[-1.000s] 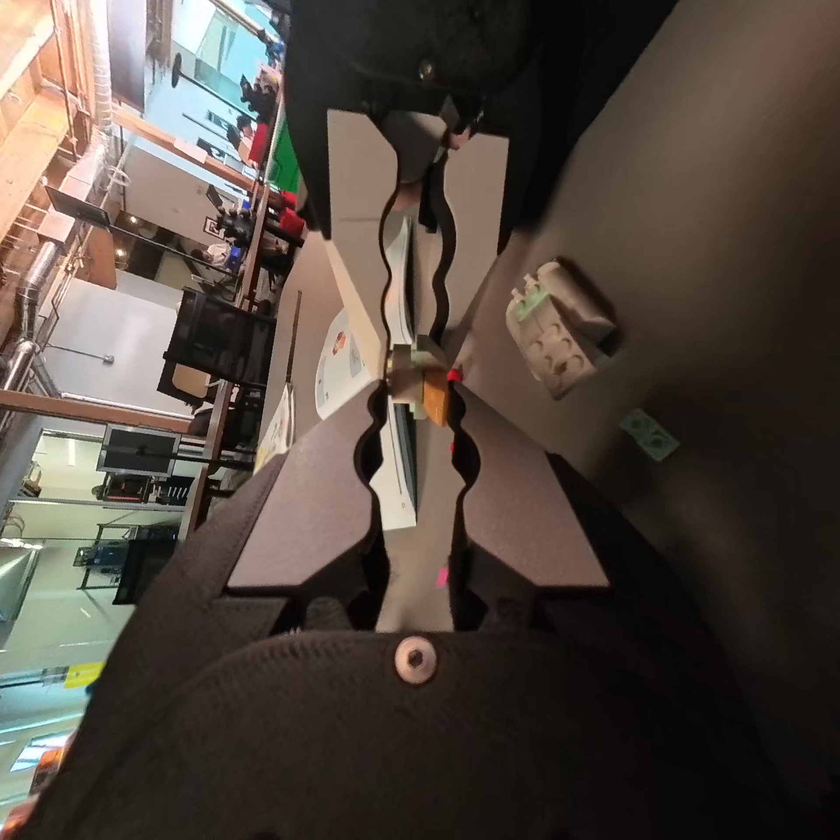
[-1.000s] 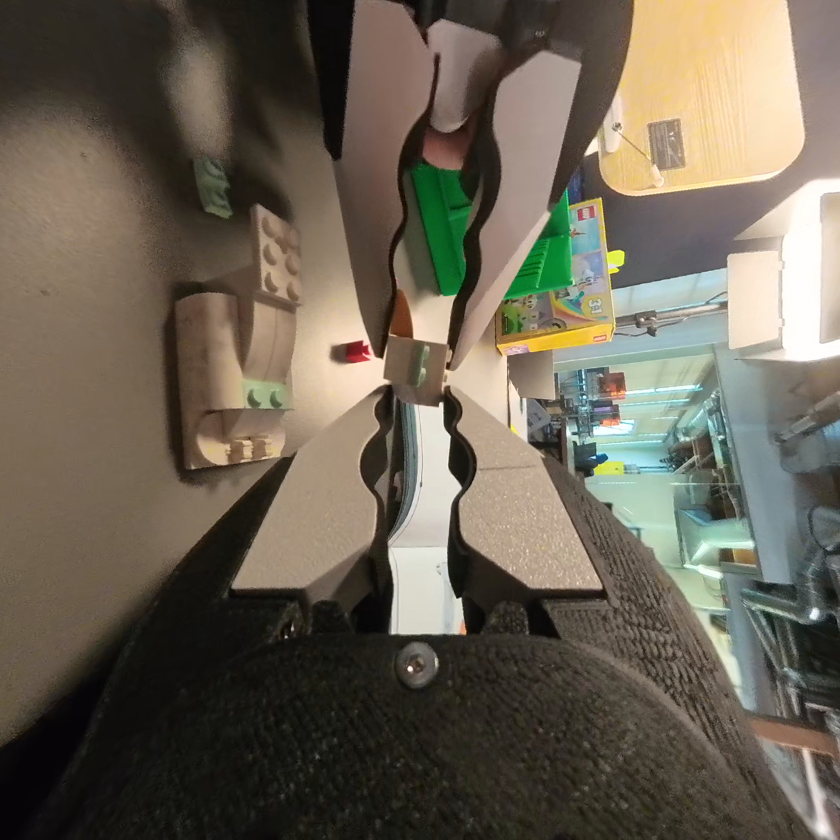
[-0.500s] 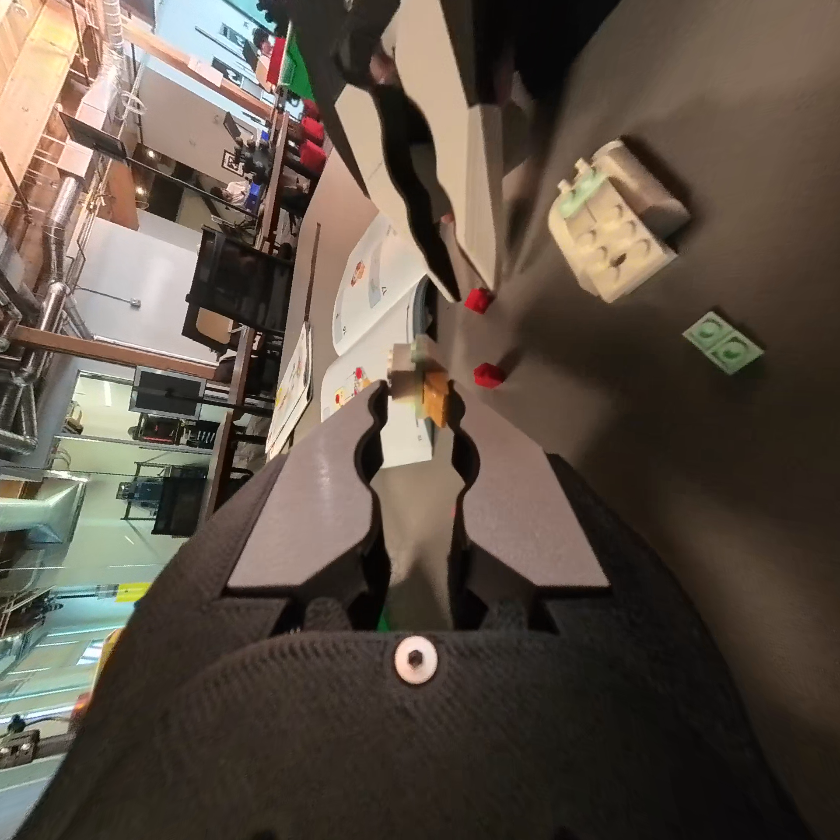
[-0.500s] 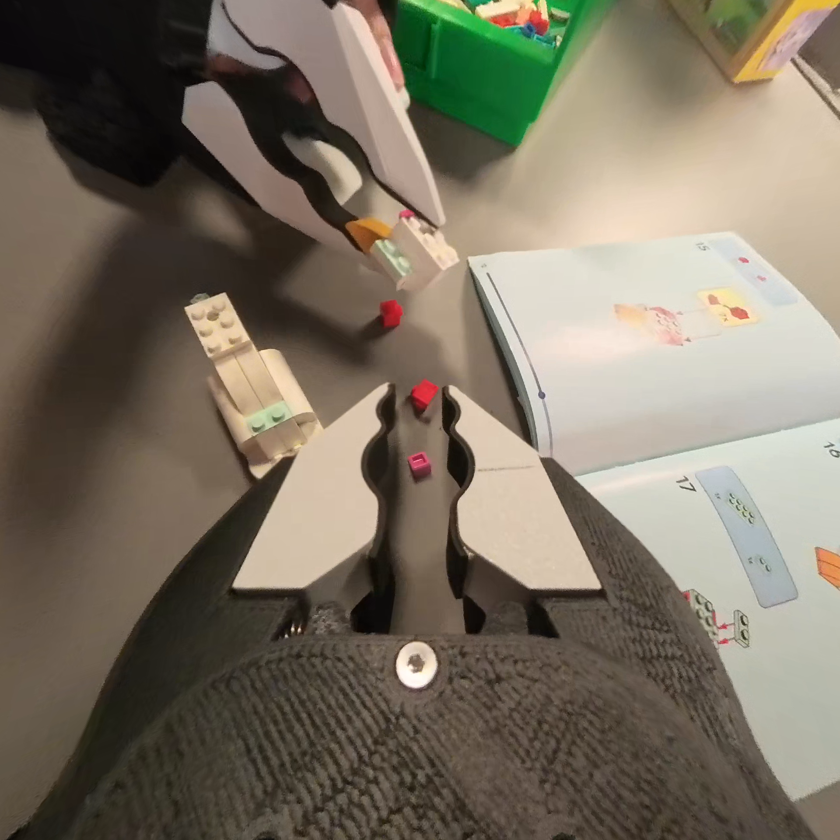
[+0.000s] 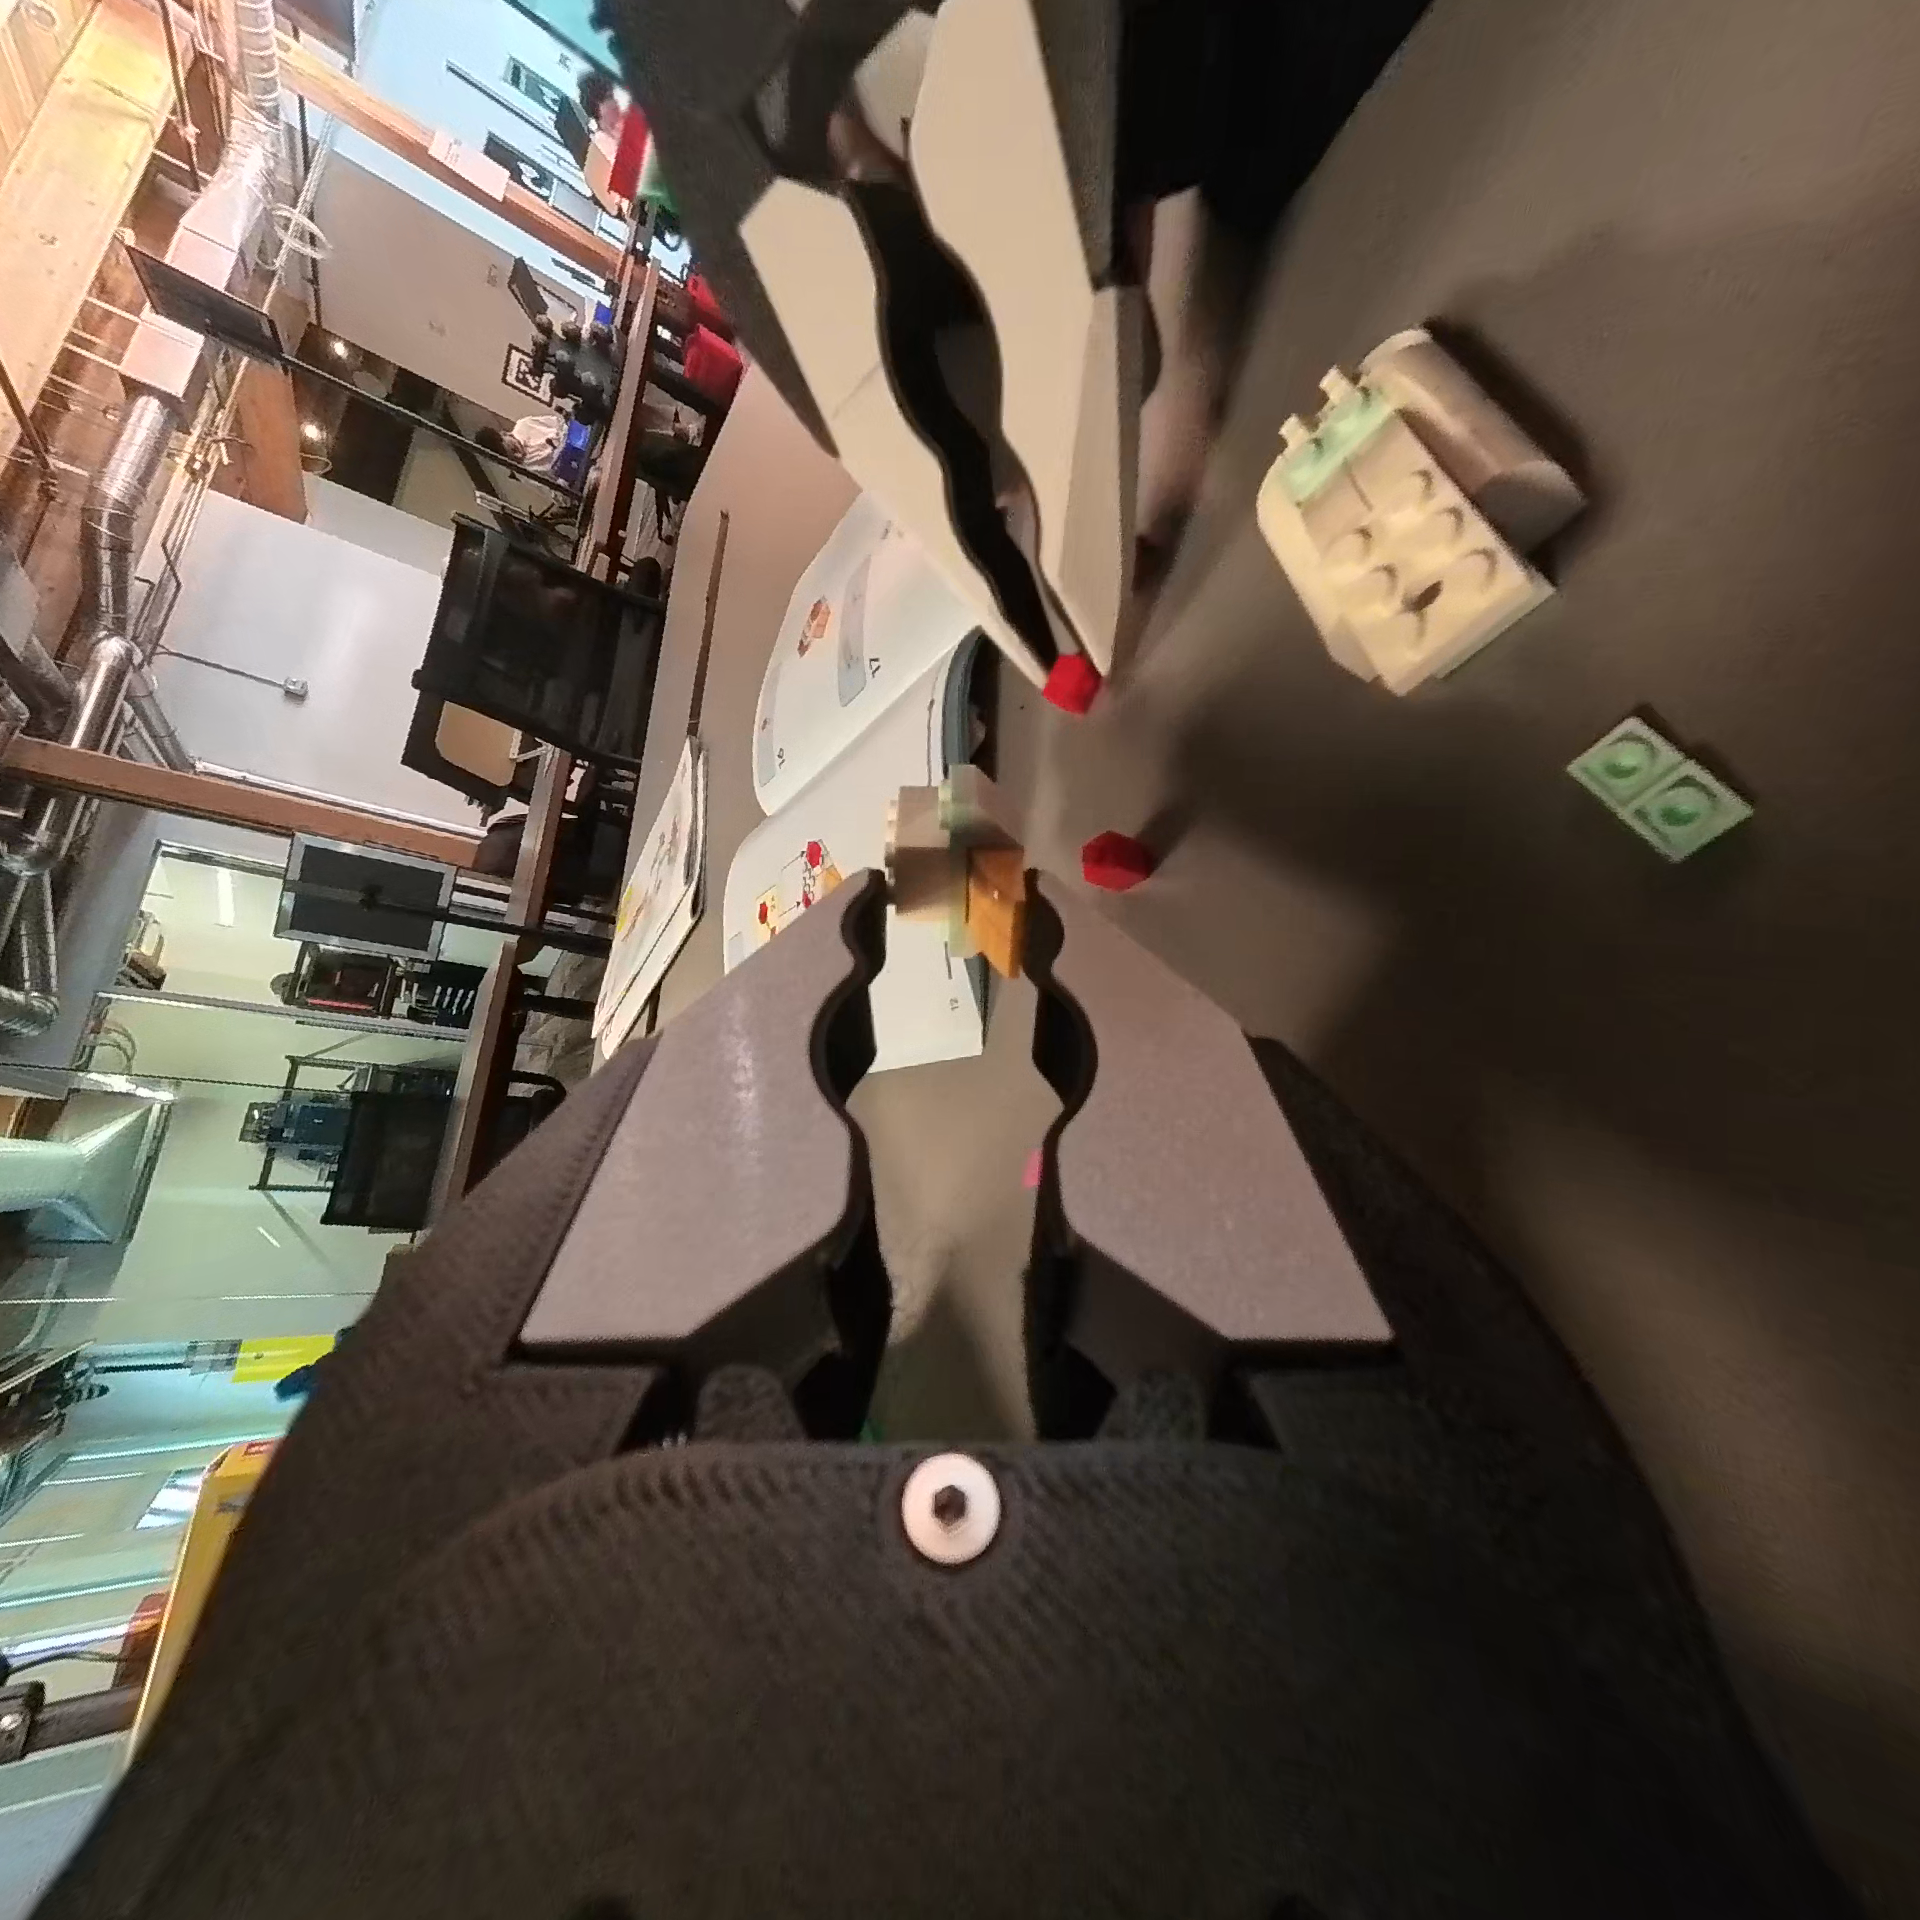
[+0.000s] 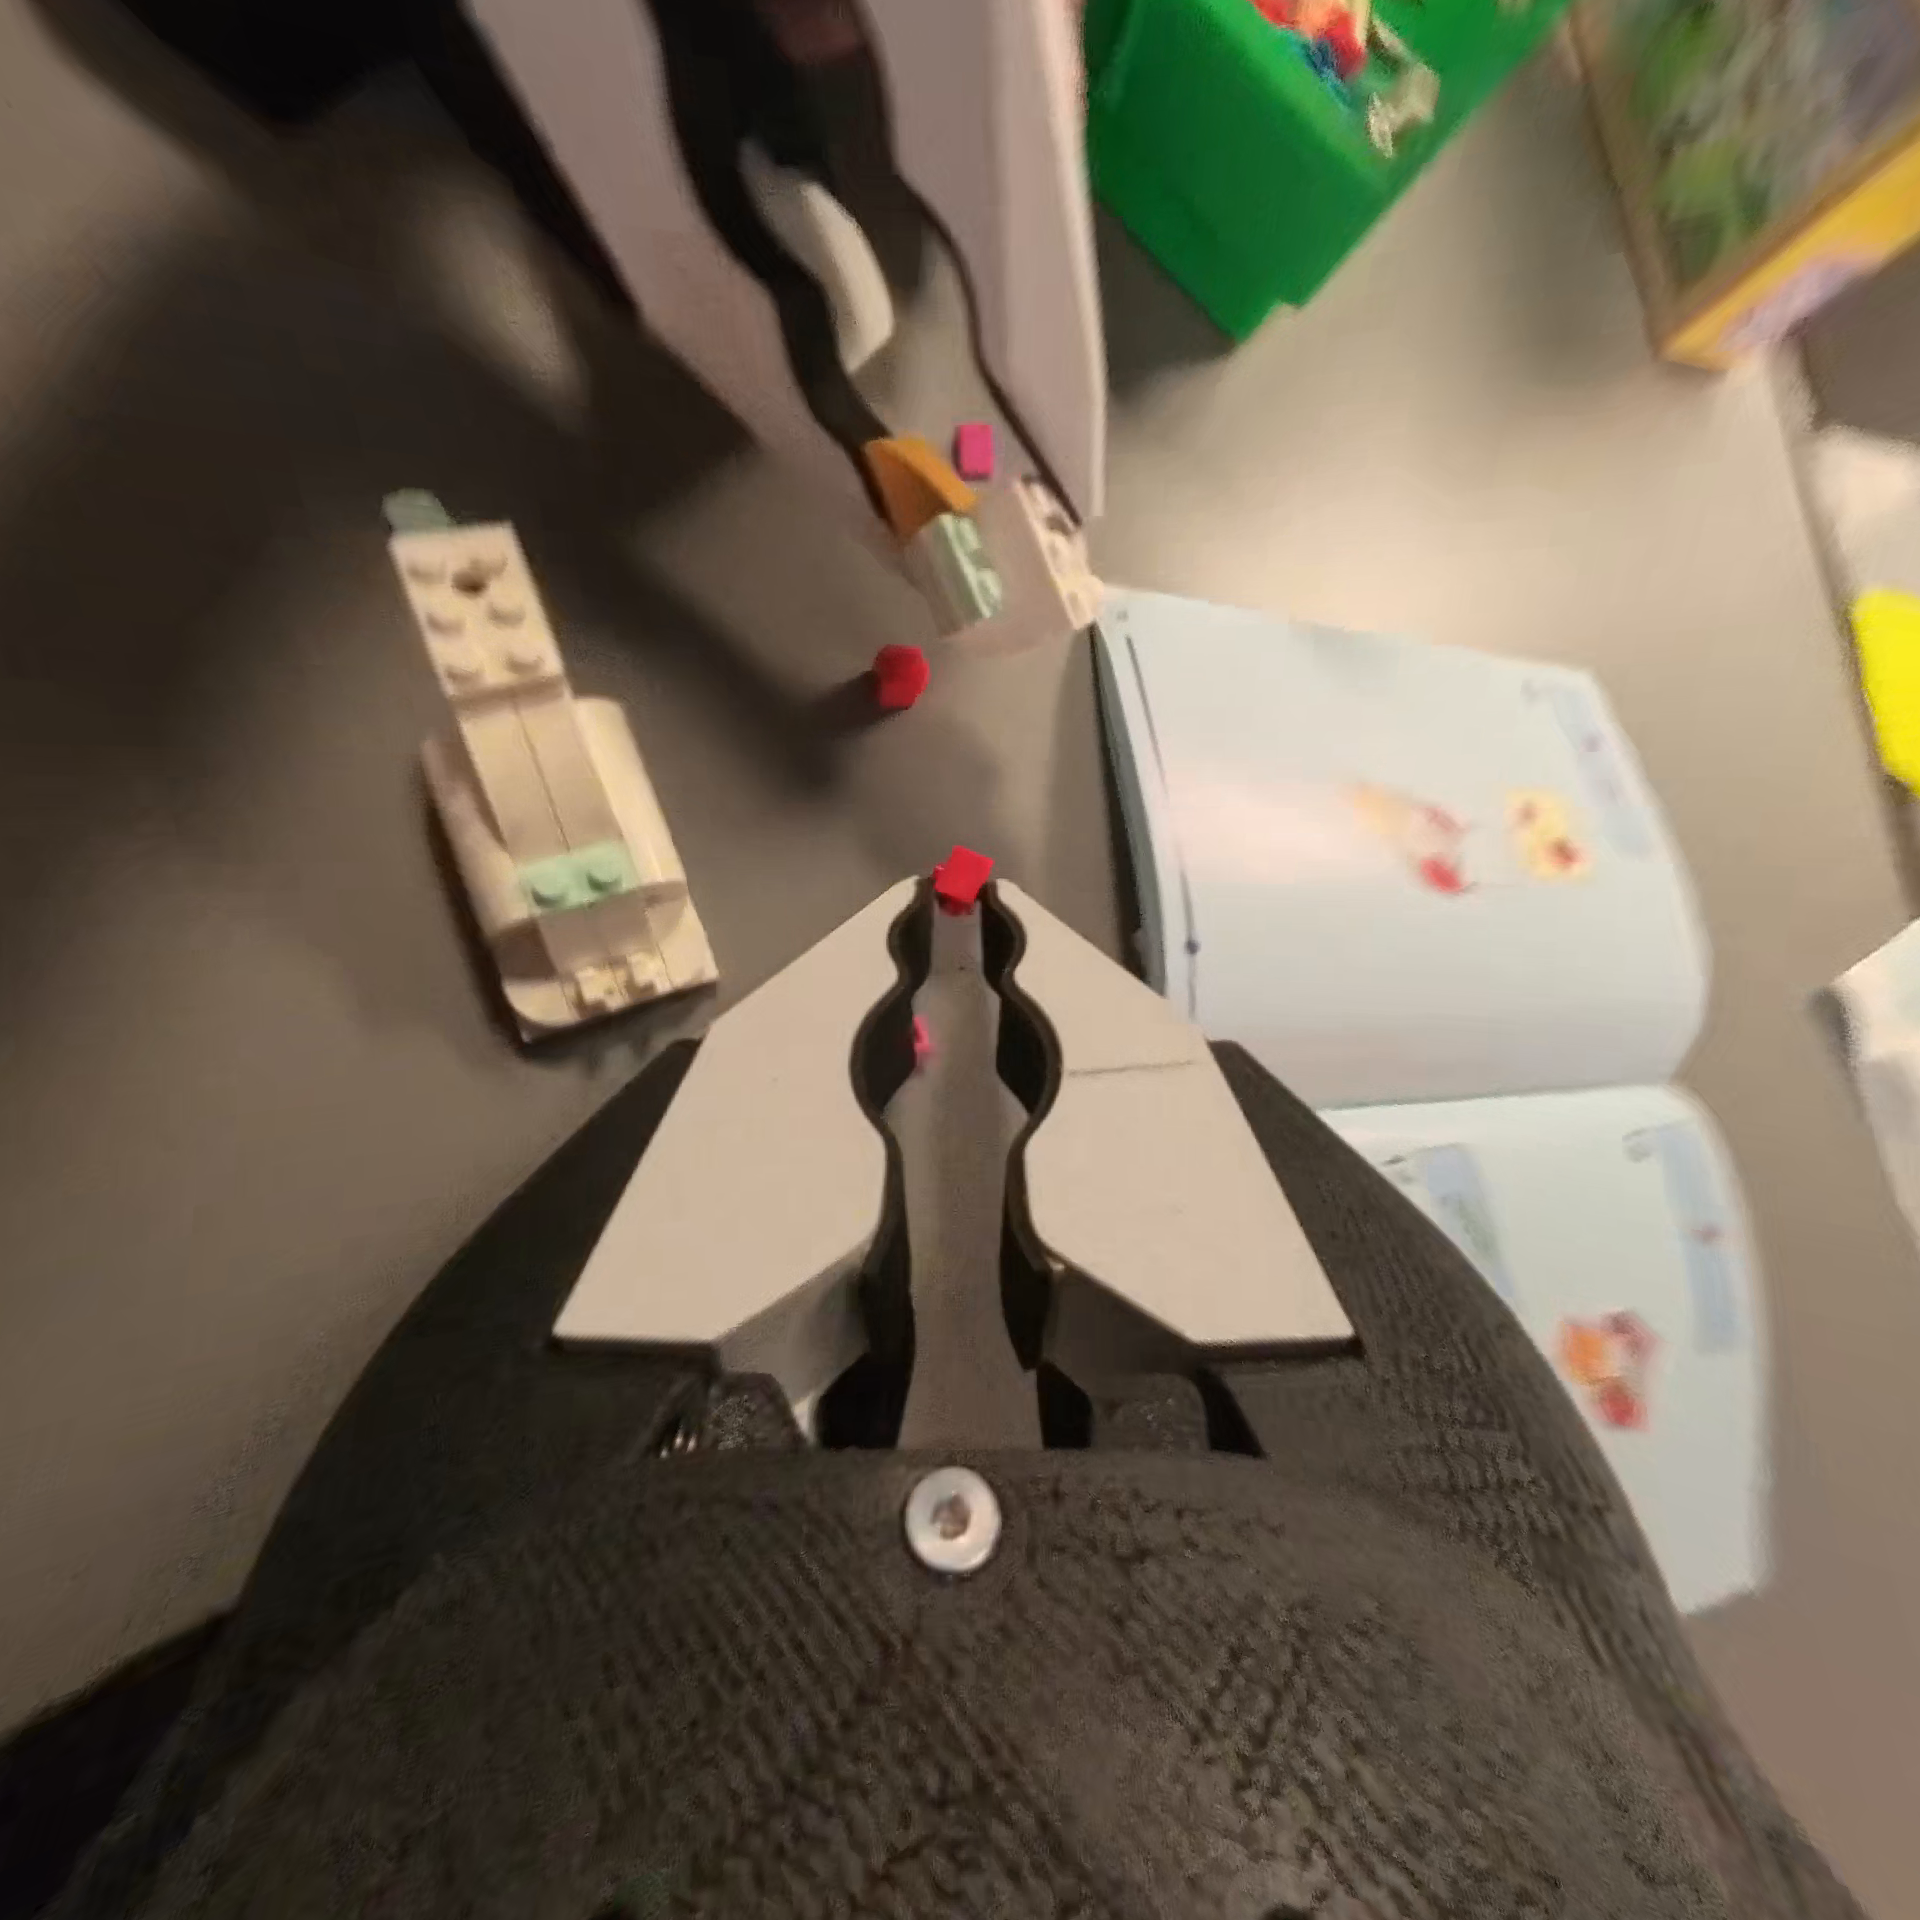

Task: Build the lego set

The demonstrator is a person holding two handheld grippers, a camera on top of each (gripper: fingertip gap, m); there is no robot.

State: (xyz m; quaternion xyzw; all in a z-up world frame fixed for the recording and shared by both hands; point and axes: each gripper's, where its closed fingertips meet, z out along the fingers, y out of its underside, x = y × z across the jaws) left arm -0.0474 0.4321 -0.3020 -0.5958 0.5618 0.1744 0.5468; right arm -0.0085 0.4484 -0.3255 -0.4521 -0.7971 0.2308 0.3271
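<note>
My left gripper (image 5: 956,896) is shut on a small white, mint and orange assembly (image 5: 928,862) and holds it above the dark table. It shows at the top of the right wrist view (image 6: 966,488) with the assembly (image 6: 961,566). My right gripper (image 6: 956,891) points down at the table, its tips closed on a small red brick (image 6: 961,871). The left wrist view shows that gripper (image 5: 1070,655) and the brick (image 5: 1072,686) from the side. A second red brick (image 6: 899,675) lies loose between the two grippers.
A larger white assembly (image 6: 551,769) with a mint plate lies to the left. An open instruction booklet (image 6: 1403,831) lies to the right. A green bin (image 6: 1247,156) of bricks and a set box (image 6: 1766,177) stand behind. A mint plate (image 5: 1657,790) and two pink bricks (image 6: 974,452) lie loose.
My right gripper let go of the small assembly, swung down to the table and closed on a red brick. My left gripper kept the assembly and drew back from it.
</note>
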